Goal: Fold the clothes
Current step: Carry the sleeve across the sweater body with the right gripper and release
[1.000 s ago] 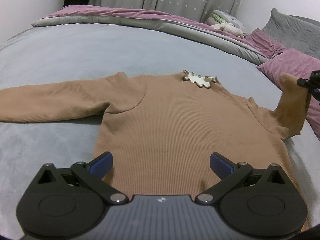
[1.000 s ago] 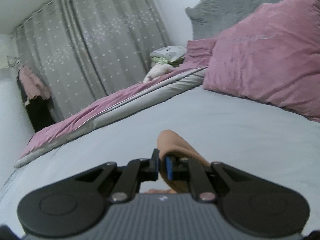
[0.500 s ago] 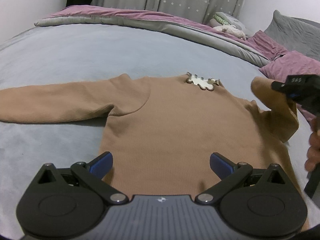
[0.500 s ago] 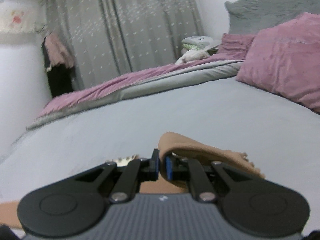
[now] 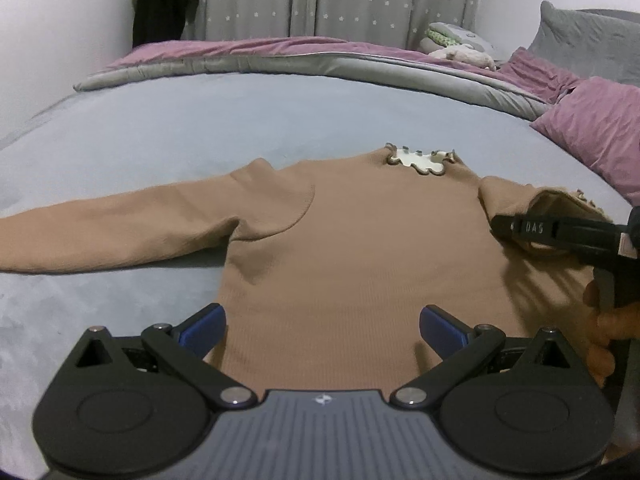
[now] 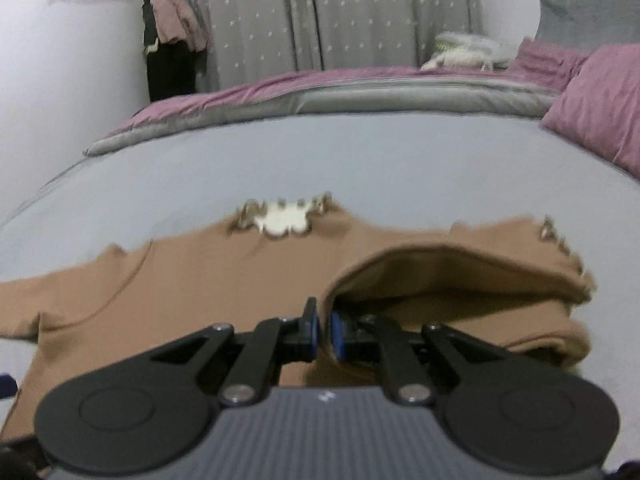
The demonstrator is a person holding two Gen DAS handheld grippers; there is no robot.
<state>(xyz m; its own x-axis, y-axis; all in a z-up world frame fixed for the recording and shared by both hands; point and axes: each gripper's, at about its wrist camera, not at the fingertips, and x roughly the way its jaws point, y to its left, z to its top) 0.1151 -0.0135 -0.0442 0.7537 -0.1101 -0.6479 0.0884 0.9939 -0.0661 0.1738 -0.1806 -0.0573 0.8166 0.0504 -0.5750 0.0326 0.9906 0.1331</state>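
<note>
Pinching the sleeve [image 6: 460, 264] at 3 o'clock in my right gripper [image 6: 324, 330], I fold it over the sweater [image 5: 360, 260]; left gripper [image 5: 322, 326] gapes empty, other sleeve [image 5: 120, 228] unfolded.

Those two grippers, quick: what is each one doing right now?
Left gripper: open, holding nothing, over the tan sweater.
Right gripper: shut on the sweater's sleeve.

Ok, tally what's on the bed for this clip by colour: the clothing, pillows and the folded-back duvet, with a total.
Tan sweater: 1
Purple pillows: 2
Grey pillow: 1
Purple-and-grey duvet: 1
Total: 5
A small pale pile by the pillows is too unclear to sort.
</note>
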